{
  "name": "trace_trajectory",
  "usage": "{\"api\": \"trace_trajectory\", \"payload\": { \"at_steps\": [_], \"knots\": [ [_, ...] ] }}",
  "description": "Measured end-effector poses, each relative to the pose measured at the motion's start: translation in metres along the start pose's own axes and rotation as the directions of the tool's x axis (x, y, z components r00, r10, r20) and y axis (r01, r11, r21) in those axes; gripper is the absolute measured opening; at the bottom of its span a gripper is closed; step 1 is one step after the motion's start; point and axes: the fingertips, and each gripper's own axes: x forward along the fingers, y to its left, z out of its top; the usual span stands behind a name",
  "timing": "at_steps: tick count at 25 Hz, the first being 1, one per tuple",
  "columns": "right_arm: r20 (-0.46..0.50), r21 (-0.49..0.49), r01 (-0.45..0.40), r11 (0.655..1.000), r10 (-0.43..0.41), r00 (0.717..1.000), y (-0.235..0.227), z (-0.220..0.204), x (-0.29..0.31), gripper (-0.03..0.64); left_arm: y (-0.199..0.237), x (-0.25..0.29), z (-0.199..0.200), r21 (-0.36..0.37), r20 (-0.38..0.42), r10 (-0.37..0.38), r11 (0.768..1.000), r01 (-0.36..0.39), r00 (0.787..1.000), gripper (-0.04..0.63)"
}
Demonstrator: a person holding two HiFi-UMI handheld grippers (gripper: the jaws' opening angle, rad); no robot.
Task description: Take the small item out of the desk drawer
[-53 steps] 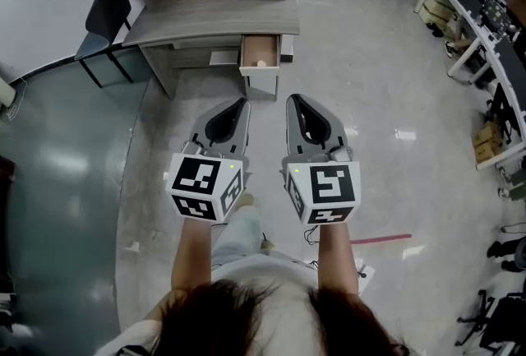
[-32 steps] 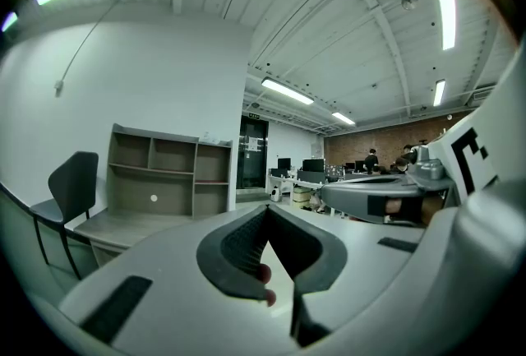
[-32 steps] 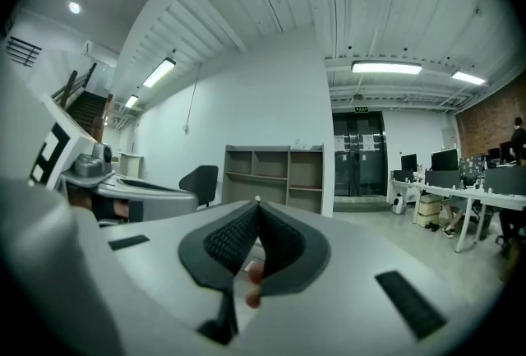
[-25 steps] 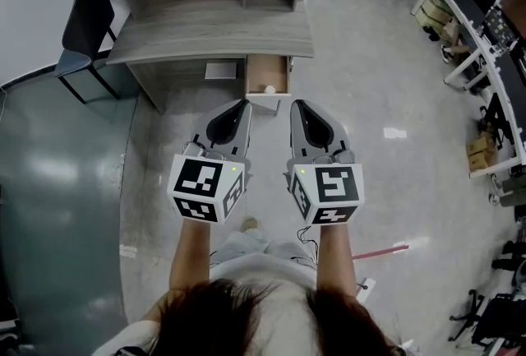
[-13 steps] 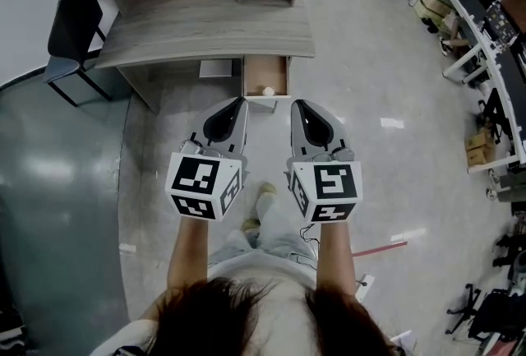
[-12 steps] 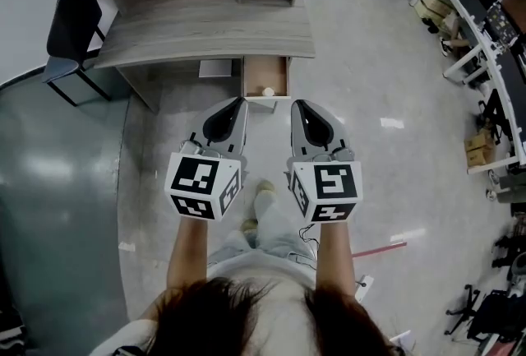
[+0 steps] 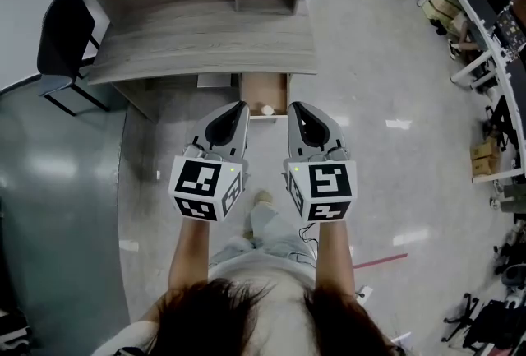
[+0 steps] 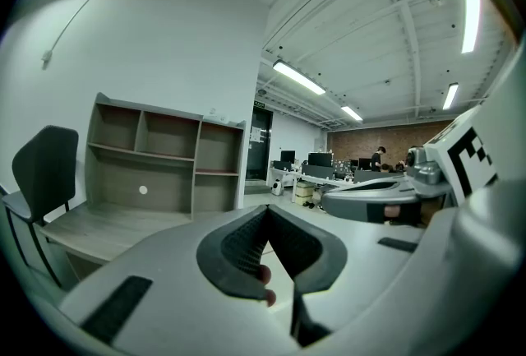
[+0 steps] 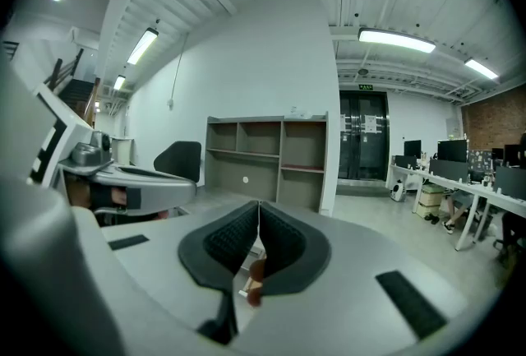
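Left gripper (image 7: 242, 106) and right gripper (image 7: 293, 106) closed, empty.

Small item (image 7: 267, 109) in drawer (image 7: 258, 90) under desk (image 7: 205, 42)

Lighting: you work under bright, even ceiling tubes (image 9: 394, 38).
Glare: pale patches shine on the glossy floor (image 7: 386, 91).
Shadows: soft, darkest beneath the desk (image 7: 197, 46).
Distortion: your head view bows at its edges; both gripper views are round fisheyes with black corners.
Focus: left gripper (image 8: 267, 208) and right gripper (image 9: 258, 203) look soft up close.
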Motion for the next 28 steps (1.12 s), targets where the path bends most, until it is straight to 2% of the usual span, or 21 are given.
{"api": "trace_trajectory", "payload": {
  "at_steps": [8, 13, 20, 28],
  "knots": [
    [-0.038, -0.006, -0.044, 0.999, 0.044, 0.998, -0.036, -0.010, 0.066, 0.028, 0.029, 0.067, -0.004, -0.014, -0.013, 0.045, 0.999, -0.045, 0.999, 0.012],
    [-0.068, 0.003, -0.074, 0.997, 0.074, 0.995, -0.051, -0.022, 0.087, 0.028, 0.034, 0.090, -0.012, -0.026, -0.037, 0.075, 0.997, -0.076, 0.996, 0.012],
    [-0.134, 0.015, -0.079, 0.997, 0.080, 0.988, -0.046, -0.054, 0.126, 0.029, 0.062, 0.107, -0.036, -0.039, -0.054, 0.080, 0.996, -0.082, 0.995, 0.012],
    [-0.229, -0.001, -0.082, 0.997, 0.080, 0.970, -0.036, -0.092, 0.174, 0.029, 0.099, 0.141, -0.063, -0.026, -0.082, 0.053, 0.998, -0.055, 0.995, 0.012]
  ]
}}
